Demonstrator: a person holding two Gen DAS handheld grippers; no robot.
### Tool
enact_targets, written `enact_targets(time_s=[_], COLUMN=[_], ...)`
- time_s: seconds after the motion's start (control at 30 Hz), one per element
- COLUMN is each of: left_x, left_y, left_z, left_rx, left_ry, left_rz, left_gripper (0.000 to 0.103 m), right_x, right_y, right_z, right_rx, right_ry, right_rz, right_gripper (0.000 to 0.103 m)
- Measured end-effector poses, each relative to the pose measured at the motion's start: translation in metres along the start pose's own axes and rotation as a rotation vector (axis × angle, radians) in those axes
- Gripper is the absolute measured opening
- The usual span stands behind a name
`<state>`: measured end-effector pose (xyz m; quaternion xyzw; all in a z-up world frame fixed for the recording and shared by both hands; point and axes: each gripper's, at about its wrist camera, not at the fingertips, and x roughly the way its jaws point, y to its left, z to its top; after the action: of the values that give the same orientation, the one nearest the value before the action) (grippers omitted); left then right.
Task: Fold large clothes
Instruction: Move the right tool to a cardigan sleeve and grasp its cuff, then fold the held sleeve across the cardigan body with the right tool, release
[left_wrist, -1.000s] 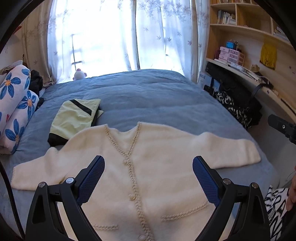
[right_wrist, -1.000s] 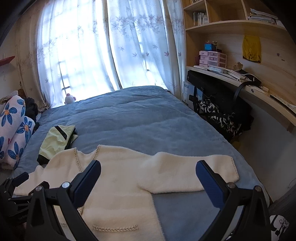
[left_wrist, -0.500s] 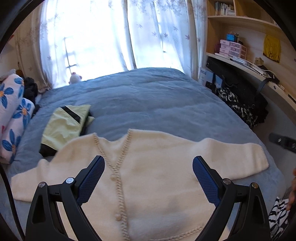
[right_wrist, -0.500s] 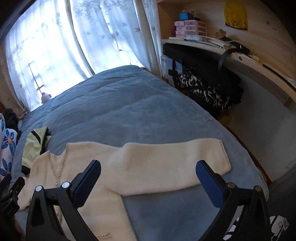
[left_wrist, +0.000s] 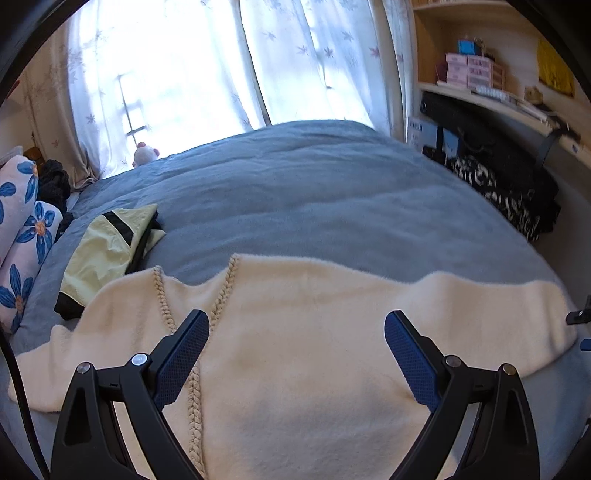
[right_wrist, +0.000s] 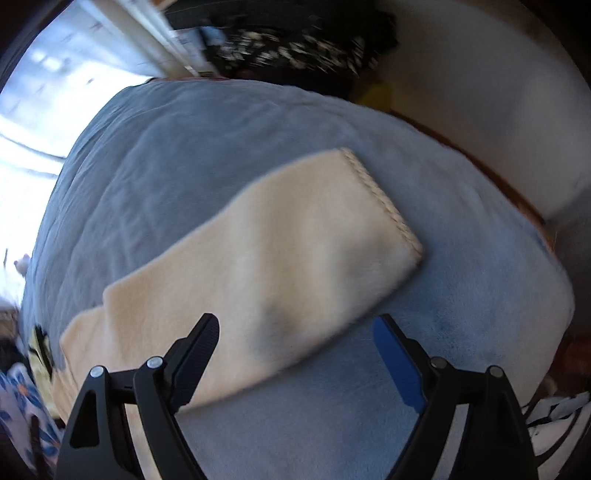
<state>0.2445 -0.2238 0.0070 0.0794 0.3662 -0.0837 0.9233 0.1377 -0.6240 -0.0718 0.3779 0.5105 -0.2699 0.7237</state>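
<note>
A cream knitted cardigan with braided trim lies spread flat on the blue bed, sleeves out to both sides. My left gripper is open and empty, low over the cardigan's chest near the neckline. In the right wrist view the cardigan's right sleeve lies across the bed, its braided cuff toward the bed's edge. My right gripper is open and empty, just above the sleeve's lower edge. This view is tilted and blurred.
A folded yellow-green and black garment lies by the cardigan's left shoulder. Flowered pillows are at the far left. A desk with dark bags and shelves runs along the bed's right side. Curtains hang behind.
Both grippers have moved down and closer to the cardigan. The right gripper has swung and tilted toward the right sleeve, which now fills its view. Both stay open.
</note>
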Motion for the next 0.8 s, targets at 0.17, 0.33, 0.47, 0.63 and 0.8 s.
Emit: enact_targets(time_s=[0.17,0.33,0.47,0.63,0.8], left_x=[0.027,0.036,0.036,0.039,0.039], left_y=[-0.006,-0.011,-0.007,0.003,0.018], left_z=[-0.011,-0.016,-0.017,-0.014,-0.018], left_rx=[-0.044,-0.060,-0.098,-0.115,-0.111], left_ry=[0.087,0.090,0.079,0.118,0.150], left_rz=[-0.035,-0.053,-0.036,-0.005,-0.007], left_gripper=[0.095,0.095,0.093,0.066,0.065], right_x=[0.036,0.052,0.060,0.058,0.026], right_y=[-0.031,-0.039,-0.035,-0.019,-0.005], right_z=[0.004,0.008,0.012,0.016,0.009], right_rx=[0.143,0.233,0.261,0.238,0.180], right_ry=[0.085,0.059,0.032,-0.043,-0.176], right_rz=[0.072,0.135,0.134,0.082,0.109], right_gripper=[0.086,0.088,0.088,0.035,0.015])
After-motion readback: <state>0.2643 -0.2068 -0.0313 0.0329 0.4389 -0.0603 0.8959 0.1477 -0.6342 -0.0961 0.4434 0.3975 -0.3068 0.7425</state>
